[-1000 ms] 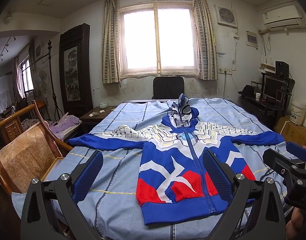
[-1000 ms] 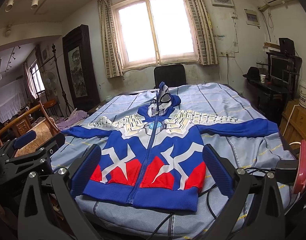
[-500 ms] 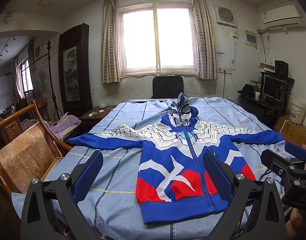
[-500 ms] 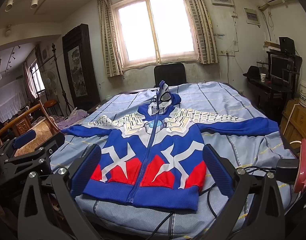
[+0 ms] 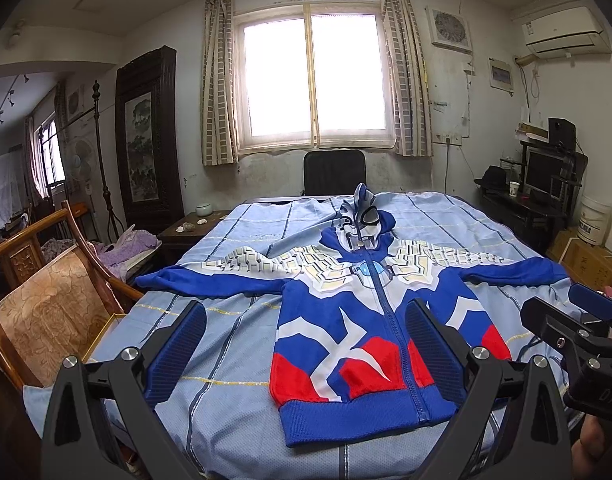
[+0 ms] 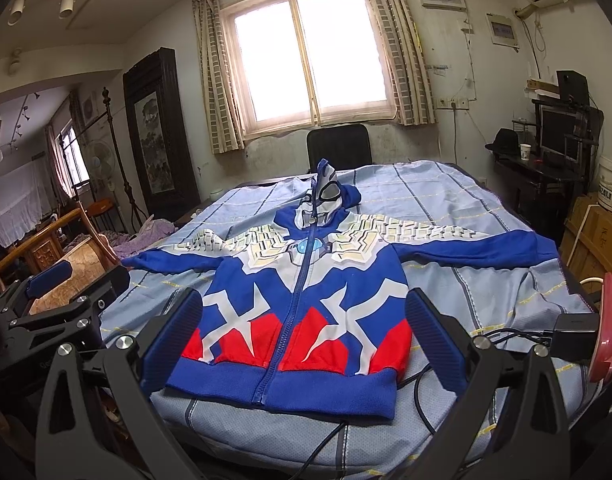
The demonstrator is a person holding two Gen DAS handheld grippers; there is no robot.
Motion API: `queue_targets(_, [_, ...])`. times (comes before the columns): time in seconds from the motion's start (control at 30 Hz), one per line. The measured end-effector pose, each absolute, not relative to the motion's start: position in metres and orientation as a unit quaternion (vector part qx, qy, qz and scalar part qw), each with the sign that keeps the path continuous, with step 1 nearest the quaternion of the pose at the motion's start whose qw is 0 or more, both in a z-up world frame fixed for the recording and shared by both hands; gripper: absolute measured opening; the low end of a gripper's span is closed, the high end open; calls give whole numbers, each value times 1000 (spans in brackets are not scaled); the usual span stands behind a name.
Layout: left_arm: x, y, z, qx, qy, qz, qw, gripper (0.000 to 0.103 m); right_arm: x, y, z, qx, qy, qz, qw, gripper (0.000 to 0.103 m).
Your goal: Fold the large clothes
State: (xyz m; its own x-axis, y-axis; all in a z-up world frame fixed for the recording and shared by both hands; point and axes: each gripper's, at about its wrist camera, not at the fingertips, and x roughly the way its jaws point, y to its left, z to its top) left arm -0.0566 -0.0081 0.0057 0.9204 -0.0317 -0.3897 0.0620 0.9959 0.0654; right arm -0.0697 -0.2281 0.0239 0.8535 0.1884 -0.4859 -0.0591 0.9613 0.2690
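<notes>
Pale blue checked cloth (image 5: 242, 248) covers the worktop. On it the zipped hooded jacket (image 6: 306, 304) lies flat, face up, sleeves spread. Judged soft, light, limp; best pinched at sleeve cuffs or hem corners. Left tongs (image 5: 306, 354) and right tongs (image 6: 306, 342) hover near the hem, spread wide, holding nothing.

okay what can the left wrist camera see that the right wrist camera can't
Only the left wrist view shows the side table with its small jar, and the right tool at the frame's right edge. Only the right wrist view shows the black cables near the hoodie's hem, the red object, and the left tool at the frame's left edge. Both show the blue hoodie spread flat, zipped, sleeves out, on the blue sheet, with the black chair behind.
</notes>
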Motion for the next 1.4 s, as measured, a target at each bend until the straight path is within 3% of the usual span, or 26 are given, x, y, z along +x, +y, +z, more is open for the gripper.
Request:
queue_targets(0.53, [-46, -2, -10, 28, 227, -32, 973, 100, -69, -229, 11, 130, 272, 69, 951, 99])
queue_targets(1.0, [42, 35, -105, 18, 386, -12, 922, 99, -32, -304, -85, 244, 379, 34, 892, 99])
queue_targets(1.17, [67, 38, -133, 40, 422, 4, 905, 99, -13, -301, -102, 225, 405, 38, 886, 98])
queue_targets(1.23, [76, 40, -133, 51, 425, 9, 904, 99, -4, -306, -97, 231, 401, 50, 885, 92])
queue_targets(1.4, [120, 40, -98, 32, 417, -15, 908, 99, 36, -362, -68, 292, 361, 18, 885, 92])
